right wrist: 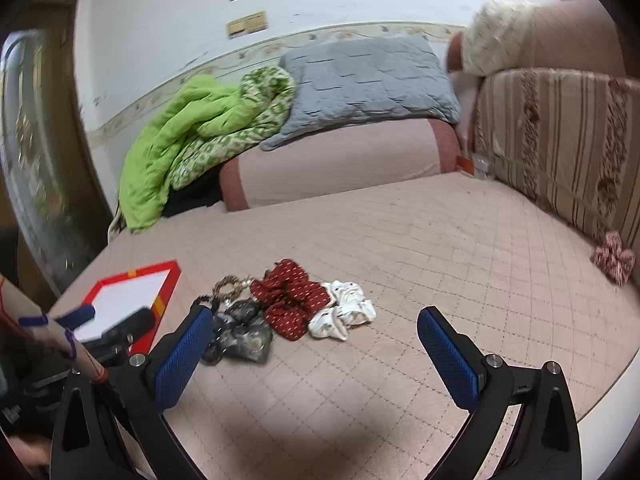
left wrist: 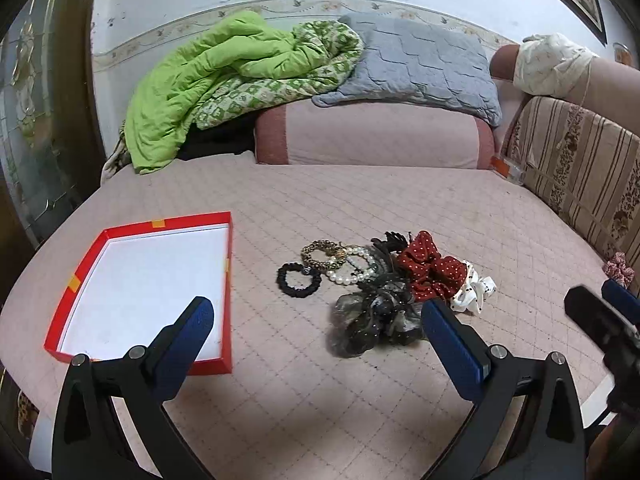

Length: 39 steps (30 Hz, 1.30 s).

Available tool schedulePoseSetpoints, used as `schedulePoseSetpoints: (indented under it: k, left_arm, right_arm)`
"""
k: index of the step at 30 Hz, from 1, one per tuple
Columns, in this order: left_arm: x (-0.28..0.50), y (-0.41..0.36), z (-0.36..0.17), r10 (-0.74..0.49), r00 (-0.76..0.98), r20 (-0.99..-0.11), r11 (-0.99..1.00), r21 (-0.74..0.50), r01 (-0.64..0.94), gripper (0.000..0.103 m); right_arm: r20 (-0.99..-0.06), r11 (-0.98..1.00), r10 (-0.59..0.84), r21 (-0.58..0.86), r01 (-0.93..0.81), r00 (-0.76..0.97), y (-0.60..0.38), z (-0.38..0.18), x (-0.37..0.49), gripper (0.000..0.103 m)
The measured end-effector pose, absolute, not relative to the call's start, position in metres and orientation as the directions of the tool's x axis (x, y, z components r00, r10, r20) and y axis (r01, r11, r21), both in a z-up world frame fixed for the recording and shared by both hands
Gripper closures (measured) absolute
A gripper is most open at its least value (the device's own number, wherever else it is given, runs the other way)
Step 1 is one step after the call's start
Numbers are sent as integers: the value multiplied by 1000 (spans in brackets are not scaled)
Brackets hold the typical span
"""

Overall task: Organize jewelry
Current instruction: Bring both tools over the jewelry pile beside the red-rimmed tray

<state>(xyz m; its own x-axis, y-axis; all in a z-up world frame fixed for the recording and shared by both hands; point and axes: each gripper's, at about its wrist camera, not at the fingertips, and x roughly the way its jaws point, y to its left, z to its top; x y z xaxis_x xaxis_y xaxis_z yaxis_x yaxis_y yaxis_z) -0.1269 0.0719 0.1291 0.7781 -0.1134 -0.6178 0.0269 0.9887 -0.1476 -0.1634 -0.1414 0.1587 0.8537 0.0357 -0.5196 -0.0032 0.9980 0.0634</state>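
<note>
Both tongs are wide open and hold nothing; the left gripper hangs over the pink quilted bed, the right gripper beside it; hair ties lie in a pile: red dotted scrunchie, white scrunchie, black gauzy scrunchie, pearl bracelet; the empty red tray sits left of them.

Red tray, white inside; red white-dotted scrunchie; leopard-print scrunchie; blue-padded fingers.
</note>
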Motion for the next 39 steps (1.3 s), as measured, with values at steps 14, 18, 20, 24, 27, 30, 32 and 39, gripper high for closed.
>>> schedulePoseSetpoints:
  k: [14,18,20,24,27,30,32,39]
  left_arm:
    - [-135,88,133,-89,794,-602,988,-151,-3,0]
    - [-138,89,134,-83,800,-595,990,-140,-2,0]
    - [-139,89,135,-80,800,-594,990,-138,-4,0]
    - [-139,90,135,-77,799,-596,990,-139,-9,0]
    - [-139,90,135,-79,799,-595,990,-140,-7,0]
    - [-139,89,136,-75,799,-596,990,-138,-9,0]
    - [-139,89,136,-81,797,-598,990,-143,-7,0]
    - [-139,86,135,-85,791,-607,990,-144,-4,0]
  right_arm:
    - [-524,997,35,71,3,851,-140,157,-167,0]
    - [-524,998,34,67,1,851,-139,157,-167,0]
    - [-524,998,36,67,-1,851,-140,157,-167,0]
    - [-524,998,37,67,-3,851,-141,156,-167,0]
    - [-524,998,37,68,-1,851,-140,156,-168,0]
    - [-522,998,37,70,0,852,-140,157,-167,0]
    - [-522,997,38,71,-1,852,-141,157,-167,0]
    - [-526,998,34,69,3,850,-142,156,-167,0]
